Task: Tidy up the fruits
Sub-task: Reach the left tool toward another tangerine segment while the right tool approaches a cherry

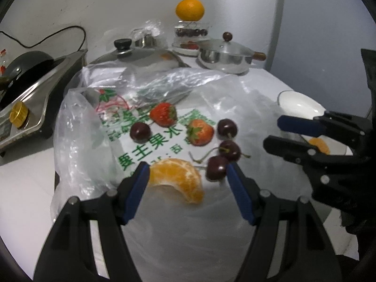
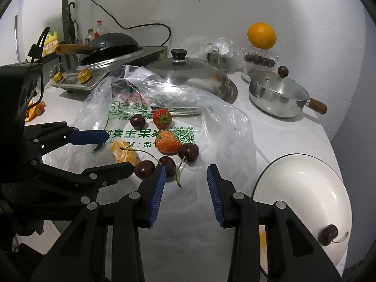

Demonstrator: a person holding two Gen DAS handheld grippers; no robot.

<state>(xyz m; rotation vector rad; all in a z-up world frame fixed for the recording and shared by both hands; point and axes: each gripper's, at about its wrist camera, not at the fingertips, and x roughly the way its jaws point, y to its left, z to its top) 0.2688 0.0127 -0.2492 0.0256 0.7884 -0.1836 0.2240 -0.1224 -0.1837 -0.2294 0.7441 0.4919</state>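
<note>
Four dark cherries (image 1: 226, 149), two strawberries (image 1: 183, 123) and one piece of peeled orange (image 1: 179, 178) lie on a clear plastic bag (image 1: 98, 127) with green print, spread over the white desk (image 1: 25, 176). One white plate (image 2: 303, 183) sits on the desk at the near right, and one whole orange (image 1: 189, 9) is perched on a clear container of dark fruit at the far side, against the wall. One steel pot (image 2: 277, 96) with a wooden handle stands just right of one large domed lid (image 2: 188, 72).

The left tongs (image 1: 188, 170) stand apart with nothing clamped, the orange piece and the nearest cherry lying between and just beyond the blue pads. The right tongs (image 2: 185, 171) also stand apart and empty, over bare bag beside the plate, with one cherry partly behind the left pad.

Only the right wrist view shows a fifth cherry (image 2: 327, 234) on the plate, plus bottles and a black wok (image 2: 112, 44) with its wooden handle on the far-left stove. In the left wrist view a bit of orange shows on the plate behind the right tongs, mostly hidden. The print on the bag is too creased to read fully, and the dark fruit in the far container is too small to identify.
</note>
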